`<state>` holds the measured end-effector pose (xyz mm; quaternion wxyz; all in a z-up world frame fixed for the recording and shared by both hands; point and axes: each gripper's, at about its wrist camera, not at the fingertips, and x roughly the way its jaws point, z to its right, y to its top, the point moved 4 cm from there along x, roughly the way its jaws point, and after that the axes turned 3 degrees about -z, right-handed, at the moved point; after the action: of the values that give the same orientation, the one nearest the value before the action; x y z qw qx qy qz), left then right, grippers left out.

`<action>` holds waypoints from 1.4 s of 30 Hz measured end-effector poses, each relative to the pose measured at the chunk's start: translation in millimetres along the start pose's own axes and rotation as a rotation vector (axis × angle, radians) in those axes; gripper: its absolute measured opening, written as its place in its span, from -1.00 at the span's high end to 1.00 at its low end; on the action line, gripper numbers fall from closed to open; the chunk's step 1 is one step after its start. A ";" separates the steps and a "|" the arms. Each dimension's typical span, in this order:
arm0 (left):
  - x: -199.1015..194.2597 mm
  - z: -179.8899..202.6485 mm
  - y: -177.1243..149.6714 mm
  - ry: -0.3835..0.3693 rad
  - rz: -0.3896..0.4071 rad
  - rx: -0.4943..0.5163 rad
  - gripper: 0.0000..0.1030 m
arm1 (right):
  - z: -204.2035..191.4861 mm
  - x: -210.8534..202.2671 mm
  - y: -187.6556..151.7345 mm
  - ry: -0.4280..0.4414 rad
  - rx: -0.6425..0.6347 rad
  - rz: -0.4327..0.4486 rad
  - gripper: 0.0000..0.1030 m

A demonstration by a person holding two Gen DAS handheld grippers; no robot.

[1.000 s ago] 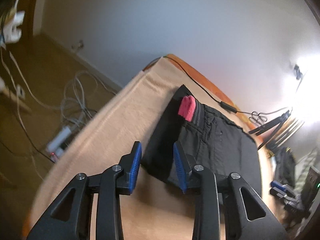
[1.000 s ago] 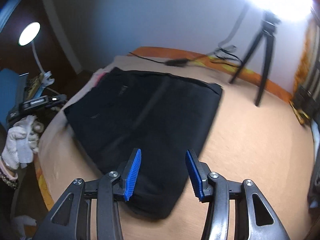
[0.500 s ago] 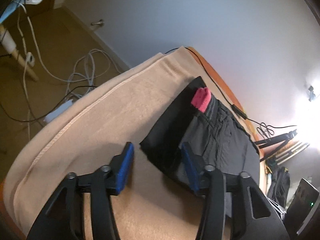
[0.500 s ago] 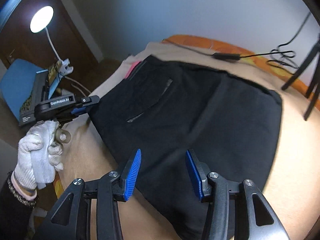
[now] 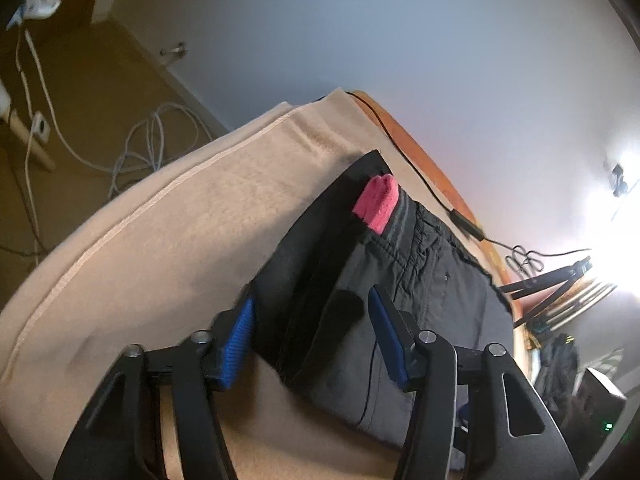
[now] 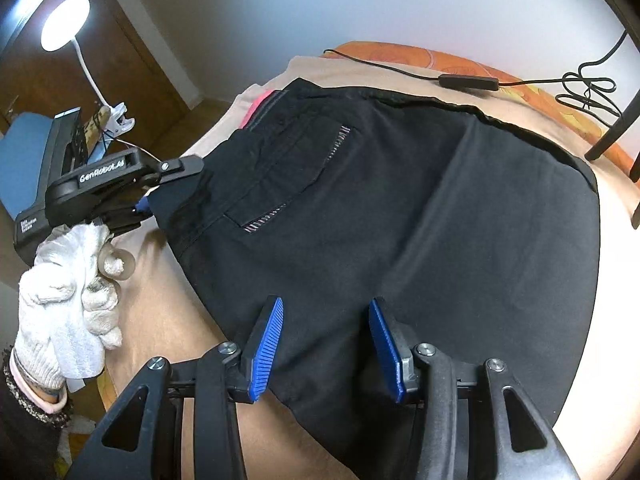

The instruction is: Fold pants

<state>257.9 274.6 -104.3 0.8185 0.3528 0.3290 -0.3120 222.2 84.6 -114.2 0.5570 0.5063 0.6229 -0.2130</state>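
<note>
The left hand-held gripper (image 5: 310, 336) stands with blue pads apart at a corner of the black pants (image 6: 400, 208); the right hand-held gripper (image 6: 326, 344) is likewise spread above their near edge. The pants lie folded on a beige blanket (image 5: 160, 240) over the bed. The left tool reads "GenRobot.AI" (image 6: 102, 172). A lamp (image 6: 66, 22) glows beside a pale wall.

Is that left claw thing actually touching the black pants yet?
Cannot tell. In the left wrist view the open left gripper straddles the corner of the pants, but blur hides any contact or gap.
</note>
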 end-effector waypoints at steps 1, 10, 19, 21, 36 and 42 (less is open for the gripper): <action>1.5 -0.5 -0.1 0.003 0.001 -0.001 0.63 | -0.2 0.5 -0.4 -0.004 -0.003 0.000 0.08; -19.8 36.9 -4.2 -0.085 0.107 0.143 0.89 | 10.7 -6.2 5.8 0.069 0.059 -0.004 0.07; -31.3 71.5 -25.9 -0.099 0.138 0.312 0.90 | 40.1 -54.1 66.4 0.201 0.196 0.139 -0.24; -33.1 77.4 -28.8 -0.101 0.144 0.337 0.90 | 35.7 -50.8 84.1 0.236 0.199 0.111 -0.35; -34.2 95.8 -42.6 -0.088 0.162 0.448 0.90 | -40.8 20.5 149.2 0.167 0.125 -0.078 -0.29; -33.6 88.4 -43.5 -0.091 0.126 0.450 0.87 | -32.2 36.2 145.8 0.148 0.153 -0.099 0.53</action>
<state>234.0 190.6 -47.8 0.7509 0.5319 0.1914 -0.3414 338.2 183.3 -94.2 0.4582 0.5302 0.6685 -0.2492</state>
